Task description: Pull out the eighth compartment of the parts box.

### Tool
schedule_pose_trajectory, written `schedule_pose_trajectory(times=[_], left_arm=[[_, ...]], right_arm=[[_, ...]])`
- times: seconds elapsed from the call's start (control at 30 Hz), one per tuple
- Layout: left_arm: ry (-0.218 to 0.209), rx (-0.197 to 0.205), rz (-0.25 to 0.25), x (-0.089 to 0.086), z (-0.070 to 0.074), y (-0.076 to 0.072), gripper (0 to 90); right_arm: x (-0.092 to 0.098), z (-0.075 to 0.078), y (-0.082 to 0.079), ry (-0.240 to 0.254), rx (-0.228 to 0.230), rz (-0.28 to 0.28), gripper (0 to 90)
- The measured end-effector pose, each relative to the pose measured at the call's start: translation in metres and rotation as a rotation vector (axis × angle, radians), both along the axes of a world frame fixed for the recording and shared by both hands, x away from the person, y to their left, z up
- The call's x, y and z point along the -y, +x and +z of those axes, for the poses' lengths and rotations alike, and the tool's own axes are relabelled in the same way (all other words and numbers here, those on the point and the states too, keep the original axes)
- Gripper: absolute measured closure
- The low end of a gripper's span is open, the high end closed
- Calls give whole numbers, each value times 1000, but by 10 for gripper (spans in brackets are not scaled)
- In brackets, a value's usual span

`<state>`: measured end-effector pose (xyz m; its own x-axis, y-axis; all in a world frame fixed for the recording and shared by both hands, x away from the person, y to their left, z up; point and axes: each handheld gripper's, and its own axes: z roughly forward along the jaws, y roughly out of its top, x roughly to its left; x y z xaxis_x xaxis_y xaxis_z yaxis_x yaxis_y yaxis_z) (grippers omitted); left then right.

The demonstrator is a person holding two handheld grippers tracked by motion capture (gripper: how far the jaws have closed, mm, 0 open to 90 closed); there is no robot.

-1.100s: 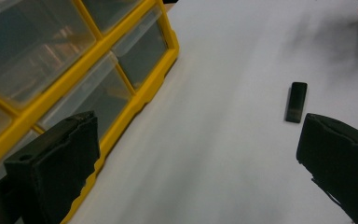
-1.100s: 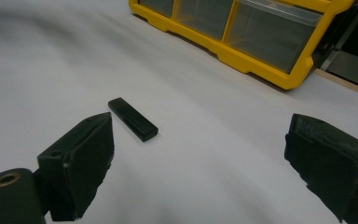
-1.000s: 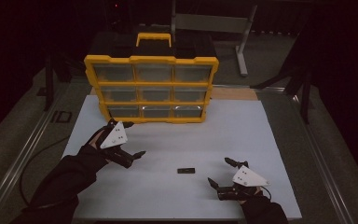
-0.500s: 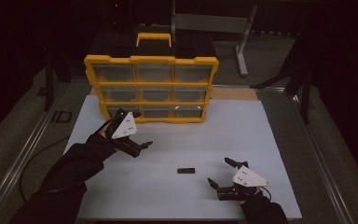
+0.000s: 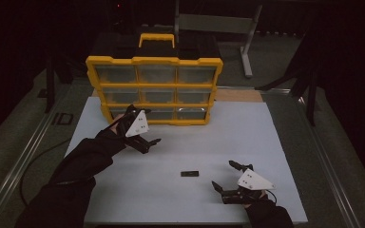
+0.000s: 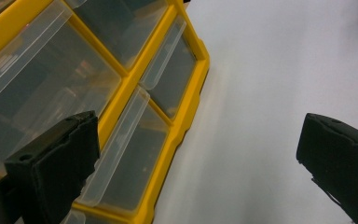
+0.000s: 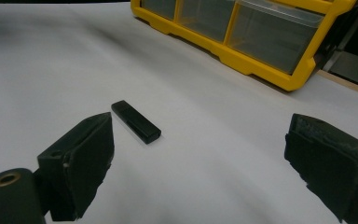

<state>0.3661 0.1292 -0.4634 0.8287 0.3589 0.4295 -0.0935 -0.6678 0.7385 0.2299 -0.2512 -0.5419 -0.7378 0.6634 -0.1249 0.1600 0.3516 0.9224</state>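
Note:
A yellow organiser (image 5: 154, 90) with clear drawers stands at the back of the white table (image 5: 247, 133). My left gripper (image 5: 145, 124) hovers open just in front of its bottom row, left of centre. In the left gripper view the jaws stand wide apart, with the clear bottom drawers (image 6: 126, 154) close ahead and nothing between them. A small black USB stick (image 5: 190, 174) lies flat on the table near the front. My right gripper (image 5: 224, 175) rests open just to its right; the right gripper view shows the stick (image 7: 136, 121) lying ahead, nearer the left jaw.
Metal rails (image 5: 28, 152) run along both sides of the table, and a cable (image 5: 33, 164) trails off the left edge. A grey metal stand (image 5: 247, 42) sits behind the organiser. The organiser (image 7: 242, 32) lies beyond the stick in the right gripper view.
My left gripper has moved away from me and to the right, closer to the organiser's bottom drawers. The right gripper and the USB stick have stayed put.

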Motion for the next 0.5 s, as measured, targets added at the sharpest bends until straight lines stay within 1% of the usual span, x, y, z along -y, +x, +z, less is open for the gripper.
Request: schedule_pose_trajectory(times=[0.17,0.2,0.23,0.27,0.37,0.5], left_arm=[[23,8,3,4,-4,7,5],[35,10,5,6,-4,8,5],[41,7,4,6,-5,9,4],[38,2,3,7,-6,11,4],[78,19,5,10,-7,14,5],[76,30,15,13,-7,19,5]], right_arm=[[0,0,0,4,-6,1,84],[0,0,0,5,-7,1,84],[0,0,0,4,-7,1,84],[0,0,0,4,-7,2,84],[0,0,0,6,-9,1,84],[0,0,0,7,-10,1,84]])
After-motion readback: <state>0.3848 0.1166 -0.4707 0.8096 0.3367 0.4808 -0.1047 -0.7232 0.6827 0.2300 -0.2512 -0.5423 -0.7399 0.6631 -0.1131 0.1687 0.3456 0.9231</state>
